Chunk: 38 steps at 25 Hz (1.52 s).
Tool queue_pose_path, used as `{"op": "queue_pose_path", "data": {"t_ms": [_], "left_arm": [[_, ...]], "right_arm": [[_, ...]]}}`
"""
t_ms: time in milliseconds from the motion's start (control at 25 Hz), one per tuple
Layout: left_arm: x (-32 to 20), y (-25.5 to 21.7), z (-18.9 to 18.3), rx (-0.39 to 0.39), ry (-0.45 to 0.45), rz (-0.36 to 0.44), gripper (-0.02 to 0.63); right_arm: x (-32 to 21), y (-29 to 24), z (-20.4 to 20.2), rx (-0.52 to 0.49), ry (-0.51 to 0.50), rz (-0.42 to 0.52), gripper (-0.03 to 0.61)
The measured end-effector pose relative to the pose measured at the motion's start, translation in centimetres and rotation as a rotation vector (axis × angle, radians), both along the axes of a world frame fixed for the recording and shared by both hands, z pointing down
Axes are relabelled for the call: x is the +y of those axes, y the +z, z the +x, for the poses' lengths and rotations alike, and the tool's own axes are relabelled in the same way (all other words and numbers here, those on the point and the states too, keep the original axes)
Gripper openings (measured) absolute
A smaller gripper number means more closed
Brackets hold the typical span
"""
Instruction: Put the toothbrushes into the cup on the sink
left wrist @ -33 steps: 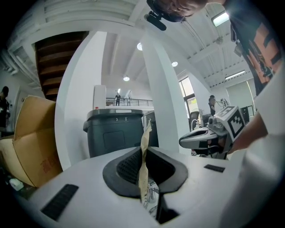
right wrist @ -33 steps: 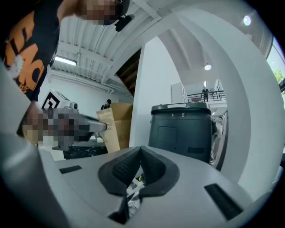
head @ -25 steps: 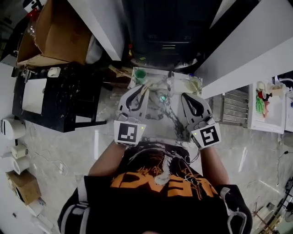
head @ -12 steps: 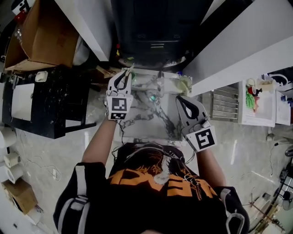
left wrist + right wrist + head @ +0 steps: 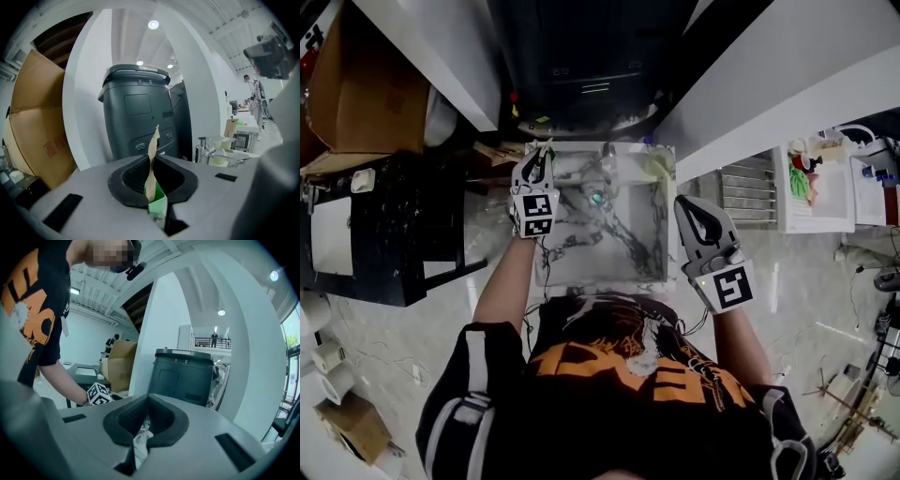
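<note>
My left gripper [image 5: 544, 156] reaches over the back left corner of the marble sink counter [image 5: 619, 253]. It is shut on a tan toothbrush [image 5: 153, 145], whose thin end stands up out of the pads. Something green [image 5: 157, 202] shows just under those pads in the left gripper view; I cannot tell whether it is the cup. No cup shows under that gripper in the head view. My right gripper [image 5: 687, 202] hovers over the counter's right edge, shut. A whitish crumpled bit [image 5: 140, 442] shows in the slot behind its pads; what it is I cannot tell.
A chrome tap [image 5: 606, 170] [image 5: 205, 150] stands at the back of the basin, with a teal drain plug [image 5: 597, 198] in front of it and a pale cup [image 5: 662, 165] at the back right. A dark grey bin [image 5: 581, 56], a cardboard box [image 5: 366, 89] and a black table [image 5: 403, 225] stand around.
The left gripper has gone forward from near the person's body to the counter's back left corner, toothbrush still held. The right gripper has drifted right to the counter's right edge.
</note>
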<state>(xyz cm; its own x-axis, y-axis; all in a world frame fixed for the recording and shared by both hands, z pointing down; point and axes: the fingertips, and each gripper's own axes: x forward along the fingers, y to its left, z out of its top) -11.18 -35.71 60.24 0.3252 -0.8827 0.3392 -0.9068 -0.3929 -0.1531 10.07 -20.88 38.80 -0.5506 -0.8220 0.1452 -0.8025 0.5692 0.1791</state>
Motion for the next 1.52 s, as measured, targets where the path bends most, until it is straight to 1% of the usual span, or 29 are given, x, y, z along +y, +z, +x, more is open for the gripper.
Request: {"op": "queue_pose_path", "data": {"t_ms": [160, 320, 360, 400, 480, 520, 600, 720, 800, 880, 1000, 1160, 1280, 1400, 1440, 1480, 1520], "left_arm": [[-0.1, 2.2, -0.1, 0.004, -0.029, -0.021, 0.051], [0.2, 2.7, 0.0, 0.006, -0.019, -0.015, 0.061], [0.1, 2.5, 0.1, 0.009, -0.007, -0.011, 0.087], [0.1, 2.2, 0.4, 0.014, 0.009, -0.005, 0.126], [0.4, 1.5, 0.8, 0.023, 0.039, 0.004, 0.220], [0.8, 1.2, 1.0, 0.024, 0.052, 0.007, 0.242], [1.7, 0.4, 1.4, 0.014, 0.081, 0.021, 0.276], [2.9, -2.7, 2.1, -0.009, 0.134, 0.082, 0.308], [4.0, -5.5, 2.4, 0.004, 0.152, 0.121, 0.320], [5.6, -9.0, 2.8, 0.039, 0.164, 0.164, 0.336], [8.5, -13.9, 4.0, 0.085, 0.209, 0.216, 0.328], [11.6, -17.8, 5.7, 0.154, 0.261, 0.224, 0.307], [13.6, -21.2, 6.6, 0.230, 0.284, 0.249, 0.283], [15.7, -24.2, 7.6, 0.318, 0.322, 0.256, 0.261], [16.4, -25.0, 7.9, 0.336, 0.329, 0.256, 0.233], [17.1, -25.5, 8.1, 0.337, 0.331, 0.256, 0.168], [17.6, -25.7, 8.3, 0.312, 0.333, 0.257, 0.050]], "right_arm": [[0.2, 0.1, 1.4, 0.003, 0.035, -0.020, 0.014], [0.5, 0.0, 1.1, 0.017, 0.021, -0.013, 0.014], [0.6, 0.0, 0.9, 0.022, 0.013, -0.011, 0.014], [0.7, 0.1, 0.7, 0.027, 0.007, -0.010, 0.014], [0.9, 0.0, 0.4, 0.031, -0.003, -0.008, 0.014], [0.9, -0.1, 0.3, 0.029, -0.006, -0.006, 0.014], [1.1, -0.3, 0.0, 0.020, -0.016, 0.003, 0.014], [1.3, -0.5, -0.7, 0.002, -0.035, 0.017, 0.014], [1.5, -0.6, -1.2, -0.014, -0.048, 0.025, 0.014], [1.7, -0.9, -1.9, -0.039, -0.061, 0.035, 0.014], [1.8, -1.6, -2.8, -0.090, -0.073, 0.048, 0.014], [1.8, -2.0, -3.5, -0.138, -0.093, 0.056, 0.014], [2.0, -2.1, -4.1, -0.170, -0.104, 0.064, 0.014], [2.2, -1.8, -4.5, -0.179, -0.118, 0.071, 0.014], [2.3, -1.8, -4.7, -0.183, -0.124, 0.075, 0.014], [2.5, -1.9, -5.0, -0.188, -0.132, 0.079, 0.014], [2.7, -2.0, -5.2, -0.194, -0.139, 0.084, 0.014]]}}
